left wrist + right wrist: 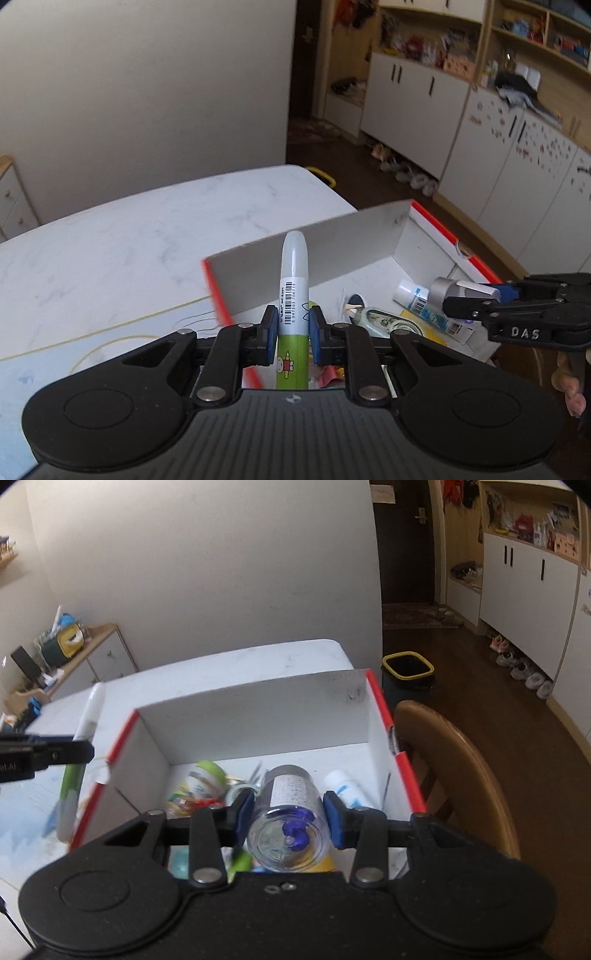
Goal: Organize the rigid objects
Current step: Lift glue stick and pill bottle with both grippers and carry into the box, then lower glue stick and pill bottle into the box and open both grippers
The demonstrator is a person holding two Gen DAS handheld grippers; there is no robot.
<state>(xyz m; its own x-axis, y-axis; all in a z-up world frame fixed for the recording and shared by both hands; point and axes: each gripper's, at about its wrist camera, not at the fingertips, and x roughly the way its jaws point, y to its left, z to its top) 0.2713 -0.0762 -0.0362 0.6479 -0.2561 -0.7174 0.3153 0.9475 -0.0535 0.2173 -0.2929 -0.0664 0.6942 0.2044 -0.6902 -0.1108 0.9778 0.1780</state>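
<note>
My left gripper (293, 328) is shut on a green and white glue stick (293, 295) with a barcode and a cartoon print, held over the near left edge of the red-rimmed white box (436, 225). My right gripper (289, 814) is shut on a clear round bottle (290, 812) with a silver cap and blue pieces inside, held above the inside of the box (255, 705). In the left wrist view the right gripper (476, 295) and the bottle (452, 291) show at the right. The left gripper (79, 751) shows at the left of the right wrist view.
Inside the box lie a white tube (424, 304), a correction tape dispenser (384, 319) and colourful small items (201, 786). The box stands on a white marble table (129, 236). A wooden chair (465, 753) and a yellow-rimmed bin (406, 674) stand at the right.
</note>
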